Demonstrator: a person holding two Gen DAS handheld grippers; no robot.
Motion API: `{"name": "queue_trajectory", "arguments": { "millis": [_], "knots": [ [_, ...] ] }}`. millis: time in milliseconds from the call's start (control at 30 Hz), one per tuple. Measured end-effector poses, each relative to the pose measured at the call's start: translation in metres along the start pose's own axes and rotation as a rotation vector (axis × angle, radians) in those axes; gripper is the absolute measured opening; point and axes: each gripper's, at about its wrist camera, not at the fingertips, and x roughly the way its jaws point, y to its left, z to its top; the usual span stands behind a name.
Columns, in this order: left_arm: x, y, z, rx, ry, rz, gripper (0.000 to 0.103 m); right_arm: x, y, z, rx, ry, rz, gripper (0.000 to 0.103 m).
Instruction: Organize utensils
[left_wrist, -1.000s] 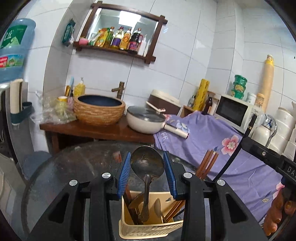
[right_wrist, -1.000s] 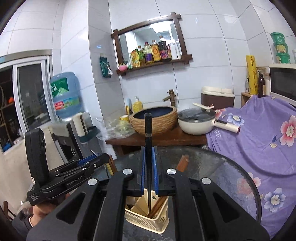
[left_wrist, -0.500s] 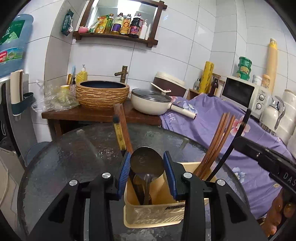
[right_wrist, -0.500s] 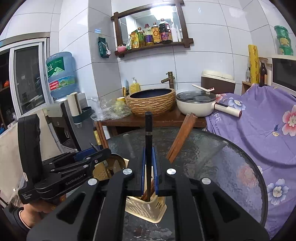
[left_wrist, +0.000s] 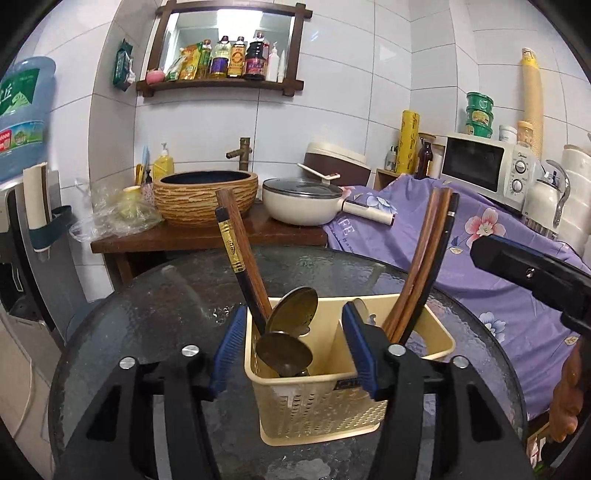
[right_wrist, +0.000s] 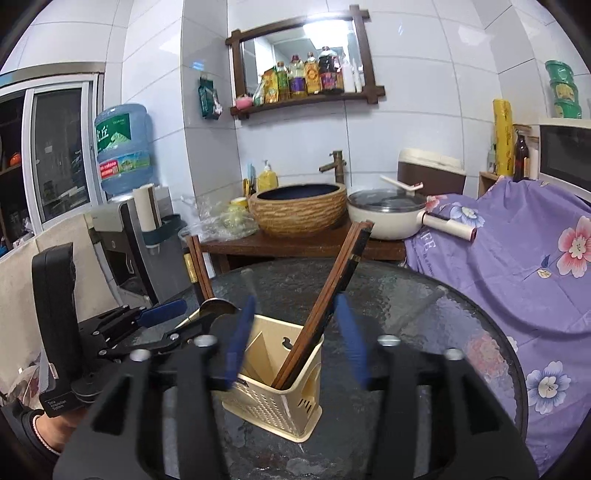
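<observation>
A cream utensil holder (left_wrist: 317, 398) stands on the round glass table (left_wrist: 166, 317). Its left compartment holds two metal spoons (left_wrist: 291, 314) and brown and black chopsticks (left_wrist: 240, 254). Its right compartment holds brown and black chopsticks (left_wrist: 428, 258). My left gripper (left_wrist: 291, 350) is open and empty, its jaws on either side of the left compartment. In the right wrist view the holder (right_wrist: 280, 376) sits below my right gripper (right_wrist: 295, 339), which is open and empty around the leaning chopsticks (right_wrist: 332, 288).
A wooden counter (left_wrist: 207, 236) behind the table carries a woven basin (left_wrist: 207, 197) and a white pot (left_wrist: 306, 201). A purple floral cloth (left_wrist: 480, 258) covers the right side. A water dispenser (right_wrist: 122, 155) stands at the left.
My left gripper opened and let the spoon drop into the holder's left compartment. My right gripper opened and released the black chopstick into the right compartment. Both grippers moved lower.
</observation>
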Motion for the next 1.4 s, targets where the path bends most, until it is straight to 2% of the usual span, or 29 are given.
{"name": "queue_trajectory", "arguments": {
  "millis": [67,167,233,267,300,333,400,467,633,767,900,1033,1133,1267,1400],
  "knots": [
    [-0.005,-0.001,-0.002,0.000,-0.005,-0.006,0.058,-0.006,0.001,-0.001,-0.009,-0.009,0.002,0.051],
    [-0.014,-0.003,-0.009,0.016,-0.006,-0.007,0.062,-0.017,0.000,-0.005,0.006,-0.018,0.016,0.062],
    [-0.021,-0.005,-0.013,0.022,-0.015,0.001,0.070,-0.028,0.000,-0.011,0.005,-0.029,0.006,0.064],
    [-0.028,-0.003,-0.019,0.019,-0.024,0.007,0.072,-0.032,0.000,-0.014,-0.002,-0.032,-0.002,0.073],
    [-0.033,-0.003,-0.023,0.012,-0.030,0.013,0.079,-0.036,0.001,-0.017,-0.012,-0.036,-0.012,0.085],
    [-0.038,-0.001,-0.027,0.005,-0.035,0.017,0.086,-0.041,0.002,-0.022,-0.028,-0.042,-0.027,0.088],
    [-0.051,0.001,-0.041,-0.010,-0.054,0.013,0.093,-0.049,0.005,-0.035,-0.071,-0.040,-0.060,0.092],
    [-0.066,0.002,-0.060,-0.012,-0.065,0.024,0.096,-0.054,0.008,-0.050,-0.096,-0.026,-0.067,0.095],
    [-0.091,-0.003,-0.103,0.012,-0.043,0.070,0.096,-0.065,0.014,-0.104,-0.091,0.037,-0.061,0.096],
    [-0.115,-0.008,-0.137,0.015,-0.045,0.079,0.096,-0.084,0.018,-0.147,-0.059,0.054,-0.045,0.097],
    [-0.137,-0.005,-0.162,-0.069,-0.020,0.064,0.096,-0.110,0.018,-0.179,-0.013,0.054,-0.037,0.097],
    [-0.161,-0.007,-0.180,-0.093,-0.037,0.103,0.096,-0.138,0.016,-0.198,0.040,0.035,-0.018,0.097],
    [-0.172,-0.008,-0.187,-0.109,-0.042,0.097,0.096,-0.160,0.017,-0.206,0.062,0.015,0.004,0.097],
    [-0.186,-0.016,-0.192,-0.102,-0.049,0.092,0.096,-0.182,0.026,-0.215,0.033,-0.017,0.007,0.097],
    [-0.203,-0.033,-0.197,-0.045,-0.089,0.121,0.096,-0.202,0.038,-0.219,-0.013,-0.060,-0.003,0.097]
  ]
}}
